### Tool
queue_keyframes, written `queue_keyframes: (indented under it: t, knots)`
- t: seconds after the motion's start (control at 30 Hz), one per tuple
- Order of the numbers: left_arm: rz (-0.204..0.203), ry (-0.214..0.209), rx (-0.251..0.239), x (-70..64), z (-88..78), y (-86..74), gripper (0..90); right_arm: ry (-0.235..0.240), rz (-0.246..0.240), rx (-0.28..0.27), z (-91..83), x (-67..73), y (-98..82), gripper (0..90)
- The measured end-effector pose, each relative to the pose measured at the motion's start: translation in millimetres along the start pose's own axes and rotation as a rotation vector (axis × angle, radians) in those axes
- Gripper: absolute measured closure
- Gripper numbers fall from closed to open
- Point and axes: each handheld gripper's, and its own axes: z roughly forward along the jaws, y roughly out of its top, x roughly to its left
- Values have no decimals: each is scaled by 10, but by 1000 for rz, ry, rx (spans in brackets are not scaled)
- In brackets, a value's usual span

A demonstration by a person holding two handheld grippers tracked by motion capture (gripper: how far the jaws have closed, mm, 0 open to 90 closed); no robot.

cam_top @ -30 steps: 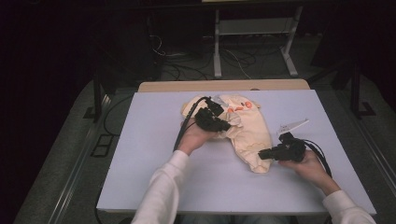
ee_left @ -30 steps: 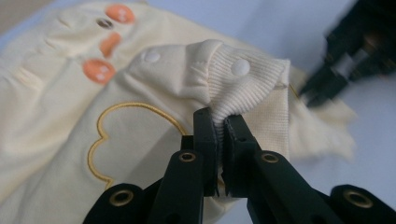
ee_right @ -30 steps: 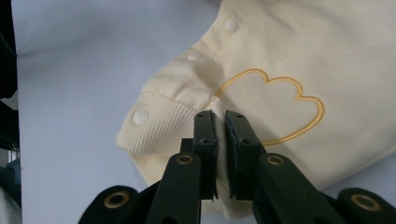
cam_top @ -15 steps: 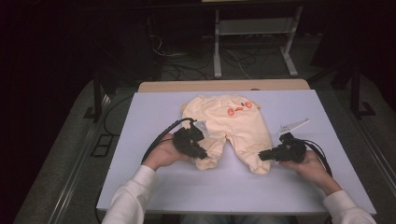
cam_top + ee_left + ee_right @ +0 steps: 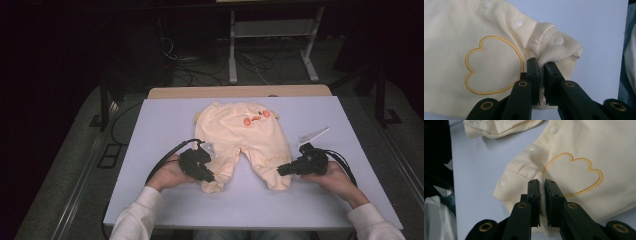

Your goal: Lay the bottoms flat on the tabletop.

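The left trouser leg [image 5: 217, 170] is now pulled down flat; each cuff is pinched tight by the left gripper [image 5: 542, 65] and right gripper [image 5: 542, 182], so spreading looks nearly done.

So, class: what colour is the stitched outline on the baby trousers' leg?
Golden yellow, on pale cream fabric; the stitched outline shows best in the left gripper view.

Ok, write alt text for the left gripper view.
The left gripper, two black jaws rising from below, pinches the ribbed cuff of pale yellow baby trousers lying on a white table. A stitched outline and white snaps show nearby.
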Motion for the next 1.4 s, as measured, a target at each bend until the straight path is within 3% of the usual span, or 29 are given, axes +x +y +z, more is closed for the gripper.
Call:
queue_keyframes:
  t: [0.2,0.5,0.57,0.67,0.8,0.93,1.13,1.2,1.27,1.4]
  knots:
    - [-18,-16,-38,3,16,-113,805,29,-17,56,40,45,-18,777]
    - [-35,-60,-61,-5,11,-184,738,64,-36,84,33,103,-37,693]
    - [-53,-66,-79,-4,6,-204,648,66,-37,90,38,121,-40,658]
    - [-68,-24,-105,-26,-7,-249,466,71,-42,78,29,143,-38,590]
    - [-112,-2,-173,-22,-54,-331,339,67,-33,46,-21,170,-32,444]
    - [-155,26,-252,-11,-111,-407,229,28,-28,-39,-99,186,-5,306]
    - [-214,103,-362,-1,-221,-476,57,-91,-12,-120,-194,238,22,0]
    - [-229,134,-388,-12,-258,-486,0,-129,-13,-144,-229,254,26,0]
    - [-230,160,-409,-26,-305,-504,0,-162,0,-171,-264,267,28,0]
    - [-238,206,-460,-65,-387,-546,0,-183,11,-225,-345,289,9,0]
